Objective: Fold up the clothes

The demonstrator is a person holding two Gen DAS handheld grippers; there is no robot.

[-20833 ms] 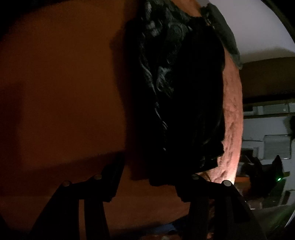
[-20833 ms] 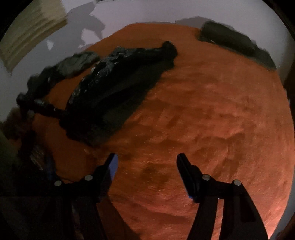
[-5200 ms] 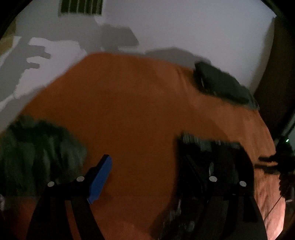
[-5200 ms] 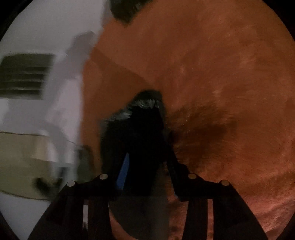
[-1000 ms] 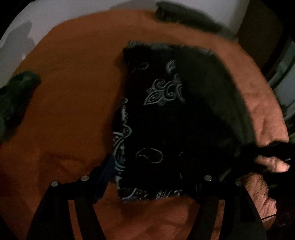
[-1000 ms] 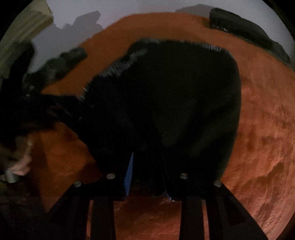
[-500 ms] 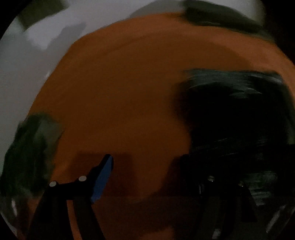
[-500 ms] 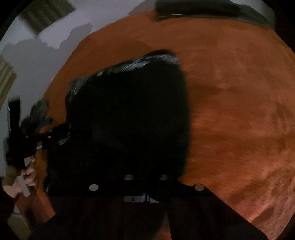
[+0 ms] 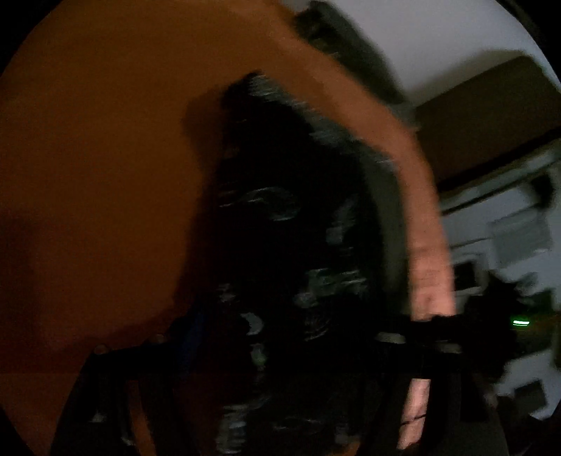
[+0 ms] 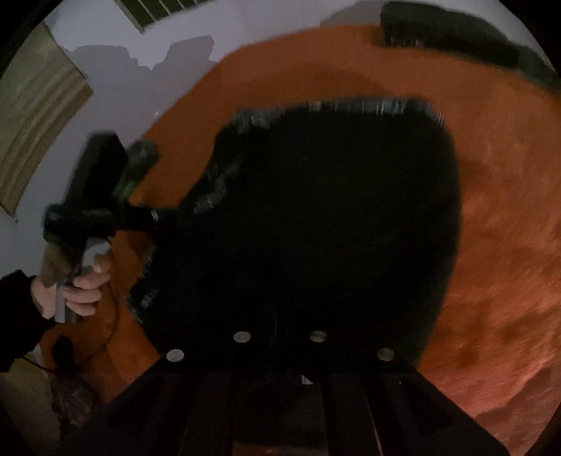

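A black garment (image 10: 333,210) with a pale paisley print lies on the orange bedspread (image 10: 491,245). My right gripper (image 10: 280,326) is shut on its near edge, and the fingers merge with the dark cloth. In the right wrist view, a hand (image 10: 84,284) holds my left gripper (image 10: 154,214) at the garment's left edge. The left wrist view is blurred. There the garment (image 9: 280,245) fills the gap of the left gripper (image 9: 280,336), whose jaws are closing but still stand wide. Its blue pad (image 9: 196,333) sits at the cloth's edge. The right gripper (image 9: 396,336) shows at the right.
A dark folded item (image 10: 455,38) lies at the bed's far edge by the white wall. Another dark green cloth (image 10: 136,168) sits at the bed's left edge. Pale furniture (image 9: 508,238) stands beyond the bed's right side. A wall vent (image 10: 157,10) is high up.
My left gripper swung from bare bedspread onto the garment, which now lies between its fingers. My right gripper's jaws closed on the garment's near edge and moved with it.
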